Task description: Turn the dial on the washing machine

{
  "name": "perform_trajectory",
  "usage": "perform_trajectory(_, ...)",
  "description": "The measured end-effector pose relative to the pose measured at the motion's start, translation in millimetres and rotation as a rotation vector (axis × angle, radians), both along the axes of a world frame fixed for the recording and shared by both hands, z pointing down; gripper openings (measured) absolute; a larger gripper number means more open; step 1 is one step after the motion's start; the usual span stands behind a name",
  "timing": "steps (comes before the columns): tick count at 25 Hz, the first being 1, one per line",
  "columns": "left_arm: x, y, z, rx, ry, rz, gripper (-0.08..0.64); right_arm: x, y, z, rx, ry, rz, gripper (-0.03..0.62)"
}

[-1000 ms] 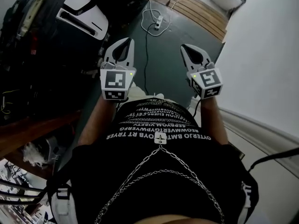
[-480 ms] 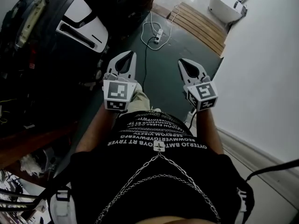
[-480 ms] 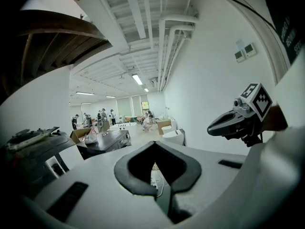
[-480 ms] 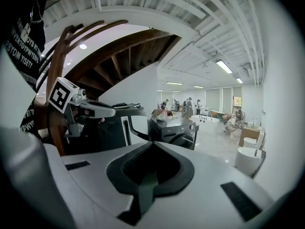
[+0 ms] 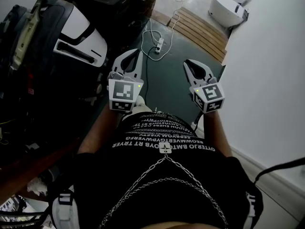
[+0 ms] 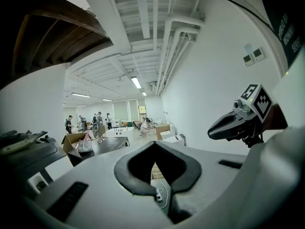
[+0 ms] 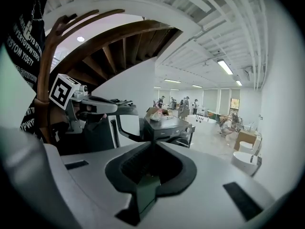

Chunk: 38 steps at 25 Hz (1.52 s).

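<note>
Both grippers held out empty, the machine far ahead

The left gripper [image 5: 137,52] had its jaws pressed together on nothing; the right gripper [image 5: 187,62] had jaws that had just been easing open, tips looking closed, nothing between them; the dark washing machine [image 7: 167,128] stood far off to the left, well apart from both; a white power strip [image 5: 159,46] lay on the floor beyond.
</note>
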<state>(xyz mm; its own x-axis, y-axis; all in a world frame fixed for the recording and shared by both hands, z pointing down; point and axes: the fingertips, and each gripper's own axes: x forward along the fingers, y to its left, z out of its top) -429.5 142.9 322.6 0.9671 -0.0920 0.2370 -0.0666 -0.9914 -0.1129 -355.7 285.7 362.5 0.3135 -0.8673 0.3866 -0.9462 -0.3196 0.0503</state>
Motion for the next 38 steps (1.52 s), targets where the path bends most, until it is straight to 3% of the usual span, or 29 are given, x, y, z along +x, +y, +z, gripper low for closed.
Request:
perform_trajectory(9,34,-80,-6,-0.011,-0.020,-0.033,0.005,51,-70,-7,-0.004,0.009,0.027,0.097)
perform_trajectory(16,64,-103,23,-0.022,-0.064,-0.019,0.005,81,-100,-2,-0.027,0.029,-0.008,0.137)
perform_trajectory(22,122,-86,31,-0.020,-0.063,0.002,0.005,134,-90,7,0.017,-0.018,-0.008,0.156)
perform_trajectory(28,198,-59,10,-0.013,-0.029,-0.009,0.005,197,-67,18,0.017,-0.066,-0.048,0.176)
perform_trajectory(32,249,-46,4,-0.015,-0.019,-0.026,0.005,241,-60,9,0.021,-0.052,-0.085,0.183)
perform_trajectory(38,296,-18,-6,0.004,-0.017,-0.052,0.005,283,-41,7,-0.007,0.007,-0.144,0.186)
